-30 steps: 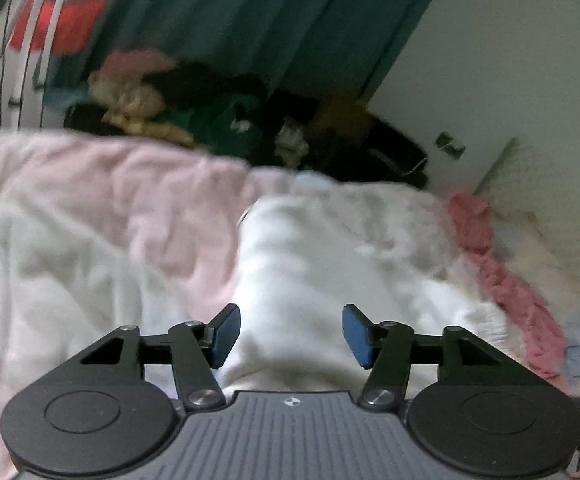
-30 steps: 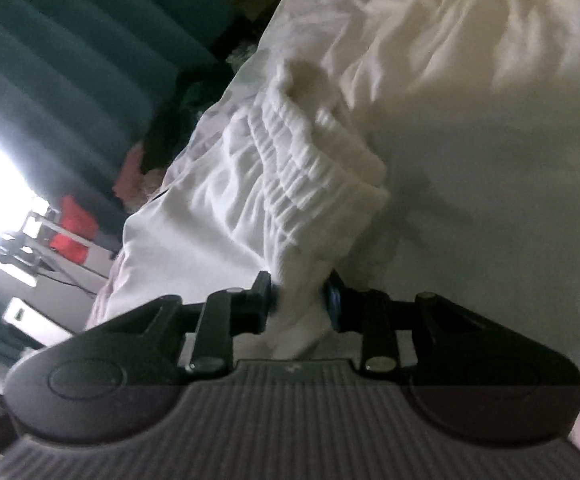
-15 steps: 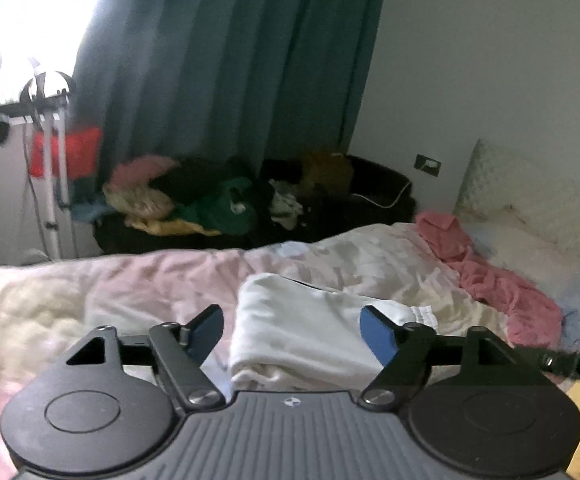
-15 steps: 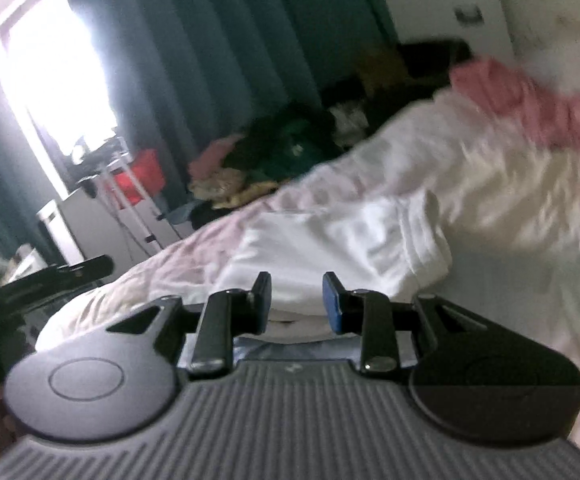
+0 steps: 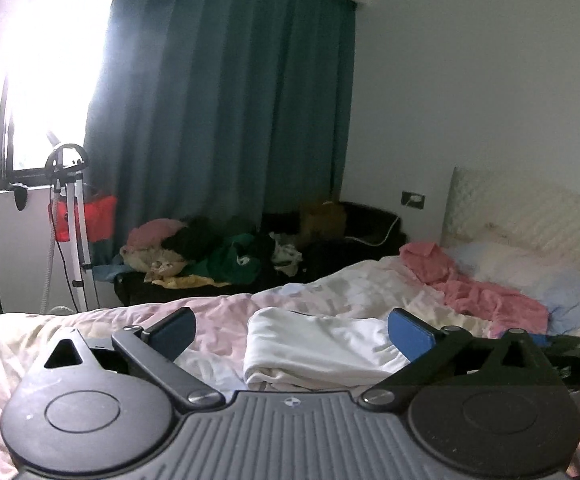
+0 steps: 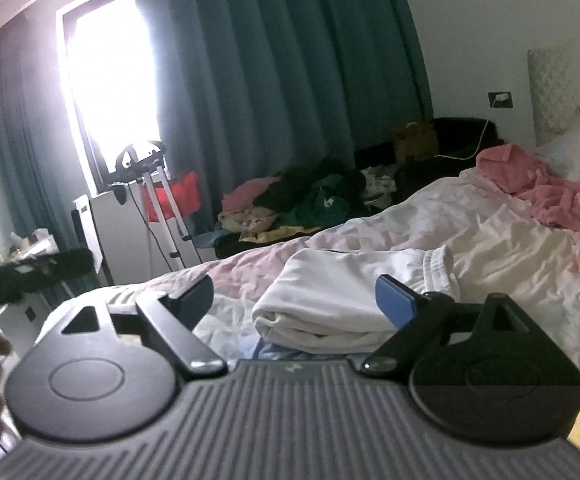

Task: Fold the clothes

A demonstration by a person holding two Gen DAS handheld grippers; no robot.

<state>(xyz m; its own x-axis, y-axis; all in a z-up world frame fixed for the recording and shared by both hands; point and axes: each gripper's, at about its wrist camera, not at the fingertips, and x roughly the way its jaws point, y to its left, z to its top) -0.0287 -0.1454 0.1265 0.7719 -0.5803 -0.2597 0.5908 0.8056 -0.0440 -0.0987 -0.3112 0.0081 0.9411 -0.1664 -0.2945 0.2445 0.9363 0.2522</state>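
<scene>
The left gripper (image 5: 292, 332) has its jaws spread wide, having just been opening, with nothing between the blue pads; they sit low in the left wrist frame, held above the bed. The right gripper (image 6: 295, 300) likewise has its jaws apart after just opening, and no cloth is pinched between them.

Seen through both gaps, in the lower middle of each frame, lies the folded white garment (image 5: 322, 350) (image 6: 354, 300), a flat stack with a rounded fold at its left end and a gathered elastic band at its right end in the right wrist view. It rests on the rumpled pale pink and cream duvet (image 5: 90, 336) (image 6: 502, 240) of the bed, apart from both grippers.

To the right of each frame a pink blanket (image 5: 478, 292) (image 6: 558, 196) lies crumpled toward the pillows (image 5: 530, 276) and the quilted headboard (image 5: 522, 216). Behind the bed, mid-frame, a heap of mixed clothes (image 5: 210, 252) (image 6: 302, 200) sits on a dark sofa below the teal curtain (image 5: 226, 120) (image 6: 282, 80). A bright window (image 5: 54, 68) fills the upper left, with a white stand (image 5: 70, 216) in front of it.
</scene>
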